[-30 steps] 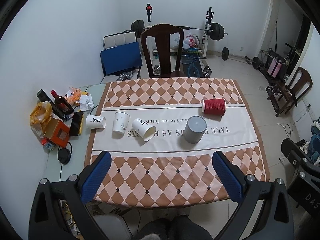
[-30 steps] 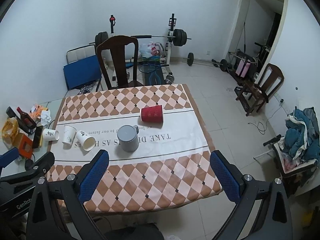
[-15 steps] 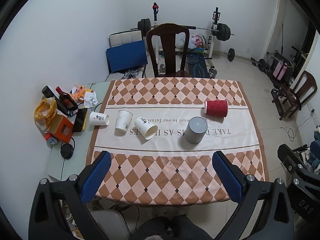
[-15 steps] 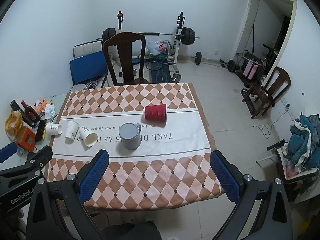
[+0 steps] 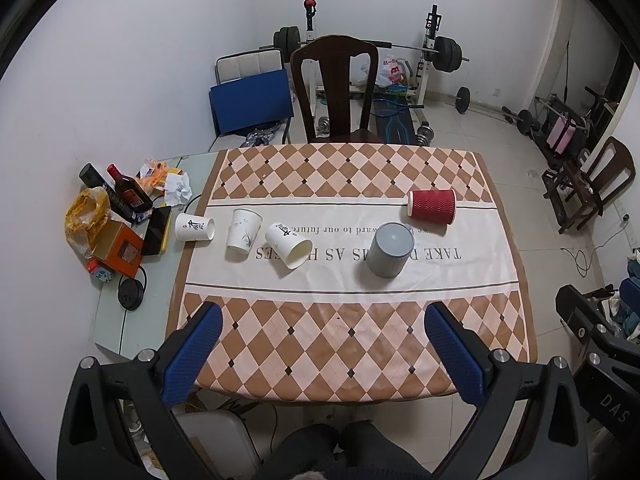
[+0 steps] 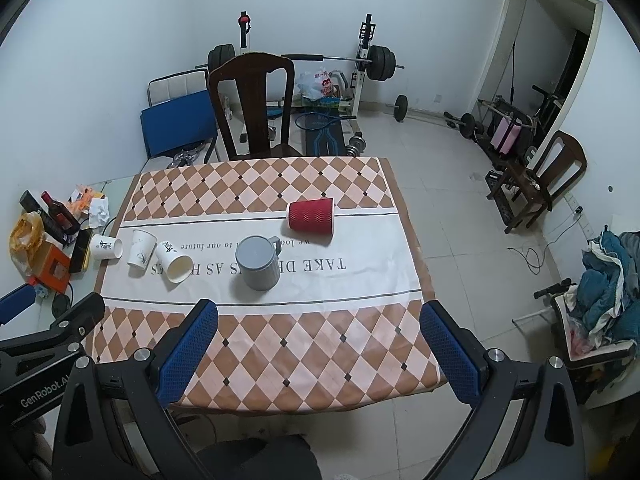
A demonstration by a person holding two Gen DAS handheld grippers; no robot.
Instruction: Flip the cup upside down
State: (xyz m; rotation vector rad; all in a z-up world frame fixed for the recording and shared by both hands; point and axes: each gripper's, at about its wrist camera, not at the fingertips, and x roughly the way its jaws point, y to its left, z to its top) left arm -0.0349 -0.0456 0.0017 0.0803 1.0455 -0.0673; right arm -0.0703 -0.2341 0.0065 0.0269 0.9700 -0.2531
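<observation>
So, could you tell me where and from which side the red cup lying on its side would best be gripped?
The red cup lies on its side on the tablecloth, rim toward the right edge, base toward the grey mug. Probably best: come down from above with the open right gripper, fingers straddling the ribbed wall mid-length, one on the near side and one on the far side.

Left gripper (image 5: pixel 323 347) spread wide above tablecloth (image 5: pixel 344 332); grey mug (image 5: pixel 390 249) inverted (red cup (image 5: pixel 432 207) on side).
</observation>
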